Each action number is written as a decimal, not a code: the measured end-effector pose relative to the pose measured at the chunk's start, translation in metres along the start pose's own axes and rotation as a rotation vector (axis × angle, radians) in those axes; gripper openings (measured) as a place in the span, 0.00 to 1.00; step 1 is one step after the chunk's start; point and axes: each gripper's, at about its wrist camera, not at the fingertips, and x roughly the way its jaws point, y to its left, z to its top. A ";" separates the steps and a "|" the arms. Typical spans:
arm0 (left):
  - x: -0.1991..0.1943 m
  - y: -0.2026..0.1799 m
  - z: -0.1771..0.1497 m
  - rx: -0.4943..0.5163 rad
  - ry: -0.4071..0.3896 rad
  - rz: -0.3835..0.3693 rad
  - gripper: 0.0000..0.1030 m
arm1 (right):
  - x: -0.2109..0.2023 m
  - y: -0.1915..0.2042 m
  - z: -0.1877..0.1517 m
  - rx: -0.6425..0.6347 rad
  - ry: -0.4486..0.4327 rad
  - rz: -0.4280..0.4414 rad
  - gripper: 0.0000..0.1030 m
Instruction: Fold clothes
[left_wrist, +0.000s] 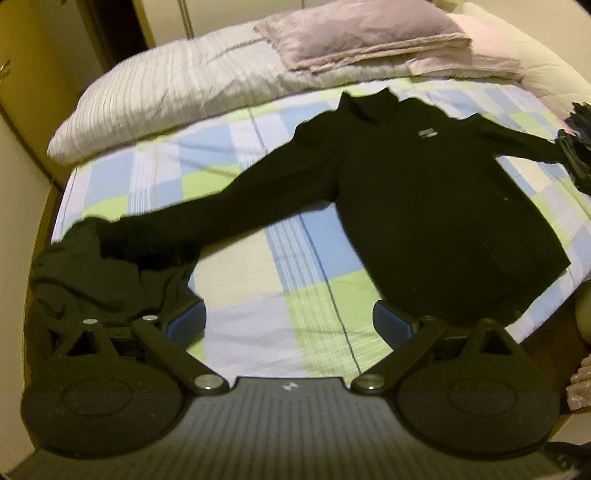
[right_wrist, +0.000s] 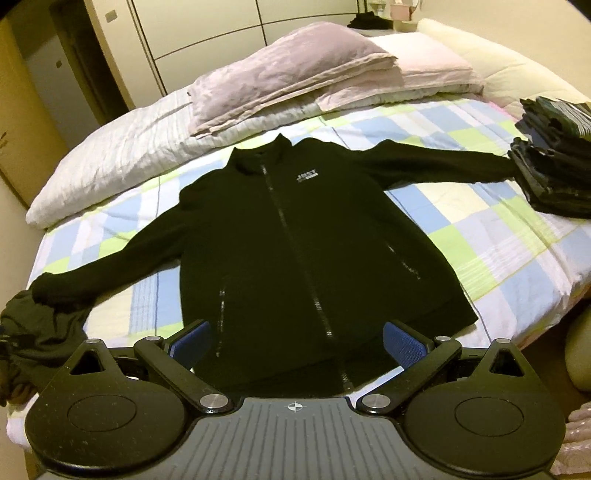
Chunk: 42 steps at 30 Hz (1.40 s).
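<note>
The black zip-up fleece jacket (right_wrist: 295, 236) is being kept flat on the checked bed sheet (right_wrist: 461, 221), sleeves out, and no fold is being made yet. Both the left gripper (left_wrist: 288, 321) and the right gripper (right_wrist: 295, 343) are being held wide apart, with nothing pinched

text: "JBST" | on: black jacket (right_wrist: 295, 236) chest, white print | smaller line beneath: unreadable

The black zip-front fleece jacket (right_wrist: 295, 236) loses its hem behind the right wrist camera's gripper body. Its right cuff is hidden against the stack of dark folded clothes (right_wrist: 554, 162), itself cut by the frame edge. The chest logo (left_wrist: 427, 133) blurs unreadable in the left view, where the crumpled dark green garment (left_wrist: 103, 273) lies partly behind the gripper's finger.
</note>
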 end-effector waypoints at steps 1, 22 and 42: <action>-0.004 -0.002 0.002 0.007 -0.014 -0.005 0.92 | 0.003 -0.003 -0.001 0.000 -0.004 -0.003 0.99; 0.041 -0.012 0.003 -0.009 0.057 -0.001 0.93 | 0.083 -0.017 -0.006 -0.028 0.034 -0.087 0.99; 0.039 0.001 -0.005 -0.036 0.056 0.001 0.93 | 0.089 0.001 -0.009 -0.044 0.095 -0.092 0.99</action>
